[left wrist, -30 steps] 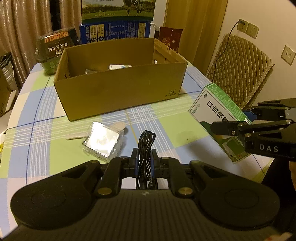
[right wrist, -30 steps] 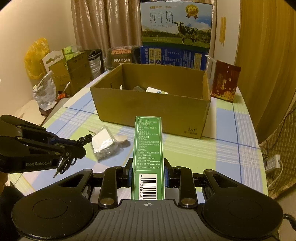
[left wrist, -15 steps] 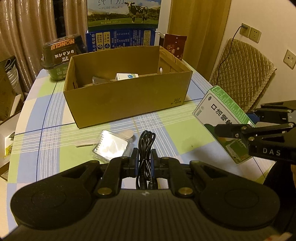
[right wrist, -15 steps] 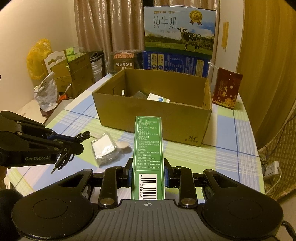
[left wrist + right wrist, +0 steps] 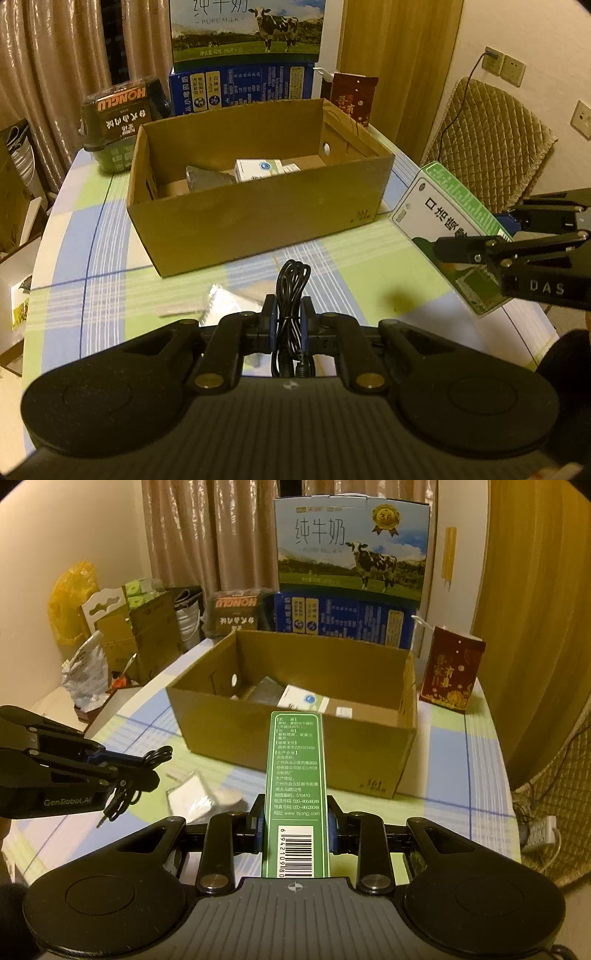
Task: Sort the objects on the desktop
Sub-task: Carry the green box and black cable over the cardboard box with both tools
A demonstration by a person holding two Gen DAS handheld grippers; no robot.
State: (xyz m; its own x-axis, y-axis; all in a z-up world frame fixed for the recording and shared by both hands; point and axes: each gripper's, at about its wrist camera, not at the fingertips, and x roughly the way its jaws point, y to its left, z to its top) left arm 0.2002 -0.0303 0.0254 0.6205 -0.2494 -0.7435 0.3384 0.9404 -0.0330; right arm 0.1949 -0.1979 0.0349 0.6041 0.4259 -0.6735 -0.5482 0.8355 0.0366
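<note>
My left gripper [image 5: 287,321] is shut on a coiled black cable [image 5: 291,291], whose loop sticks up between the pads. My right gripper [image 5: 295,821] is shut on a tall green and white medicine box [image 5: 295,775], seen from the side as the green and white box [image 5: 448,229] at the right of the left wrist view. Both hang above the checked tablecloth, in front of an open cardboard box [image 5: 258,206] that holds a white carton [image 5: 258,168] and a grey packet [image 5: 207,179]. A shiny plastic packet [image 5: 192,797] lies on the cloth between the grippers.
Behind the cardboard box stand a milk carton case [image 5: 351,550] on a blue case [image 5: 343,618], a dark tub [image 5: 118,125] and a red gift bag [image 5: 450,672]. A padded chair [image 5: 491,144] stands to the right. Boxes and bags [image 5: 110,635] crowd the floor at the left.
Both grippers have moved forward toward the cardboard box and slightly up, each still holding its object. More of the box's inside shows, and the shiny packet has slipped under the left gripper's body.
</note>
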